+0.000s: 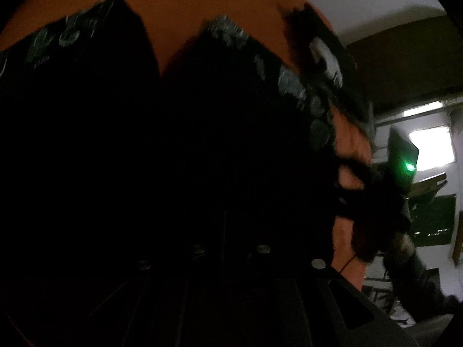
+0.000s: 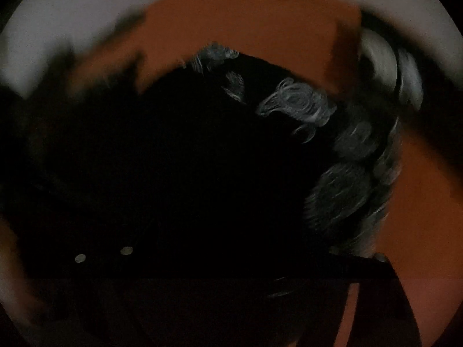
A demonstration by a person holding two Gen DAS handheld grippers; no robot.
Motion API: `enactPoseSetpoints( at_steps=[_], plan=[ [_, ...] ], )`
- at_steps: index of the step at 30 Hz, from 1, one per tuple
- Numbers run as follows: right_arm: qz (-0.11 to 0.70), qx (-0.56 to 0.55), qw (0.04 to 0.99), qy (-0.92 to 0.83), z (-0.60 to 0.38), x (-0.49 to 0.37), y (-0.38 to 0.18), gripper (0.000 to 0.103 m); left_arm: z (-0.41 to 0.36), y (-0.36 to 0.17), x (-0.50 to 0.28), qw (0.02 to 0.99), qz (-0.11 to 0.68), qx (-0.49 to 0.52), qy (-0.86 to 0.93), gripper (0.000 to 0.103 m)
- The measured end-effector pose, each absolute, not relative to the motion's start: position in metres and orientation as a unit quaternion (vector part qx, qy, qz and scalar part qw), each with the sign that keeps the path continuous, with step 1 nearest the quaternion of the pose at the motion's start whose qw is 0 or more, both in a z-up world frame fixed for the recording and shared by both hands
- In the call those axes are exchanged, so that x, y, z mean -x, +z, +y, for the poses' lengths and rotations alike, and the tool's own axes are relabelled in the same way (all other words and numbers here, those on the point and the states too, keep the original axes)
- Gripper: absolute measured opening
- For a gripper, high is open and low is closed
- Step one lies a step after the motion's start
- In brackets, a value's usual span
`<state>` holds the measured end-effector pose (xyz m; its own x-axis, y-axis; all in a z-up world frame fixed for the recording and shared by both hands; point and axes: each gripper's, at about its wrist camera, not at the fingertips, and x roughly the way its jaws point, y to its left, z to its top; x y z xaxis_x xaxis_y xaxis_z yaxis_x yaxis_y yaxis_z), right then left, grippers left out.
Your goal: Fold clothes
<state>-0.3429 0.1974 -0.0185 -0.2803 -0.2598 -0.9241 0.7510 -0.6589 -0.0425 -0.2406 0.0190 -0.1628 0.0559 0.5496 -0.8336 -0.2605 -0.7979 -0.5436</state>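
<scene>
Dark garment (image 1: 185, 150) with a pale swirling print fills most of both wrist views, spread over an orange surface (image 1: 179, 5) that shows along the upper frame and down the right side. In the left wrist view two dark peaks rise at upper left and centre, pale print along their tops; they may be the fingers of the left tongs (image 1: 160, 66) or folds of cloth, and the picture is too dark to say. The left tongs are shut, by the look of it on cloth, though the dark frame does not show what, if anything, is pinched. At the right edge of that view the right tongs (image 1: 379, 202) appear as a dark shape with a green light just above. Their jaws cannot be made out in either view, so their state cannot be told. In the right wrist view the cloth (image 2: 202, 173) is heaped in the centre, its printed edge (image 2: 298, 101) curling toward the upper right, all smeared by blur.

The risks, as judged from here: a thin pinch may slip and drop the fold; the right tongs could close on several layers, or on none, since the black cloth hides its own edges; and a pull from one side alone would likely drag the heap askew across the surface.
</scene>
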Motion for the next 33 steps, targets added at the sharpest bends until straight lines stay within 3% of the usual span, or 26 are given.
enactPoseSetpoints(
  at_steps=[2, 4, 7, 10, 14, 17, 20, 25, 28, 33],
  plan=[
    [0.349, -0.464, 0.210, -0.786, 0.216, 0.344, -0.023, 0.066, 0.011, -0.170, 0.228, 0.290, -0.103, 0.677, 0.669, 0.006],
    [0.273, -0.482, 0.125, -0.823, 0.262, 0.364, -0.005, 0.066, 0.002, -0.173, 0.218, 0.285, -0.108, 0.689, 0.657, 0.006],
    [0.161, -0.541, 0.053, -0.824, 0.334, 0.389, 0.005, 0.066, -0.017, -0.160, 0.216, 0.306, -0.181, 0.692, 0.628, 0.006],
    [0.056, -0.557, 0.097, -0.823, 0.369, 0.396, 0.018, 0.066, -0.029, -0.120, 0.225, 0.321, -0.222, 0.659, 0.644, 0.006],
    [-0.103, -0.590, 0.250, -0.761, 0.358, 0.398, 0.009, 0.066, -0.029, -0.077, 0.228, 0.330, -0.217, 0.614, 0.683, 0.006],
    [-0.084, -0.592, 0.357, -0.717, 0.316, 0.377, 0.002, 0.066, -0.017, -0.070, 0.215, 0.345, -0.203, 0.616, 0.679, 0.006],
    [-0.072, -0.627, 0.399, -0.665, 0.285, 0.370, -0.016, 0.066, -0.003, -0.086, 0.199, 0.349, -0.181, 0.639, 0.661, 0.006],
    [-0.039, -0.610, 0.214, -0.762, 0.349, 0.413, -0.021, 0.059, -0.008, -0.111, 0.184, 0.328, -0.174, 0.674, 0.639, 0.006],
    [-0.106, -0.592, 0.239, -0.762, 0.389, 0.442, -0.001, 0.059, -0.021, -0.117, 0.185, 0.316, -0.187, 0.680, 0.634, 0.006],
    [-0.120, -0.617, 0.319, -0.710, 0.369, 0.469, 0.004, 0.059, -0.028, -0.113, 0.188, 0.309, -0.203, 0.676, 0.637, 0.006]
  ],
)
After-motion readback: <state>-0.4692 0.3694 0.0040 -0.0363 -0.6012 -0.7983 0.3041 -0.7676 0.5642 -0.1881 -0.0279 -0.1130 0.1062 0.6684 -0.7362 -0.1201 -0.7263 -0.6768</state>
